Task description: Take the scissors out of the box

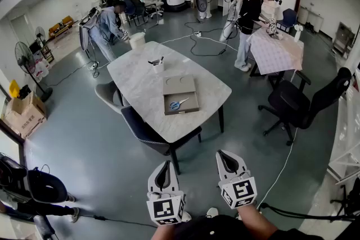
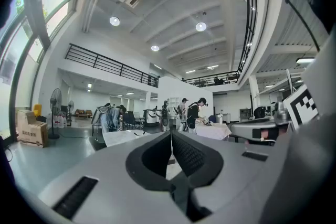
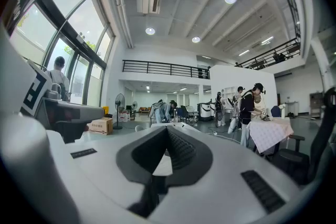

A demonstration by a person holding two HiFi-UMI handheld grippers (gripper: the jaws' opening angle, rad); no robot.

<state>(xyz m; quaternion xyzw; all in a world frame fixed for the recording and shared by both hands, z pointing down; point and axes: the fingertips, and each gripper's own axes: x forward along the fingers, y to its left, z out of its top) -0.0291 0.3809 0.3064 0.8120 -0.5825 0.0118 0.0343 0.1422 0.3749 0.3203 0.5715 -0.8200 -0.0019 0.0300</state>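
Blue-handled scissors (image 1: 179, 104) are being left lying inside the open box (image 1: 181, 112) on the marble table (image 1: 140, 76), task judged not started; left gripper (image 1: 164, 166) and right gripper (image 1: 226, 156) are being held level, well short of the table, jaws pressed together, empty; approach, grasp, lift-out remaining

Head view looks steeply down at the distant worktop (image 1: 140, 76); both gripper views face it level, from afar.
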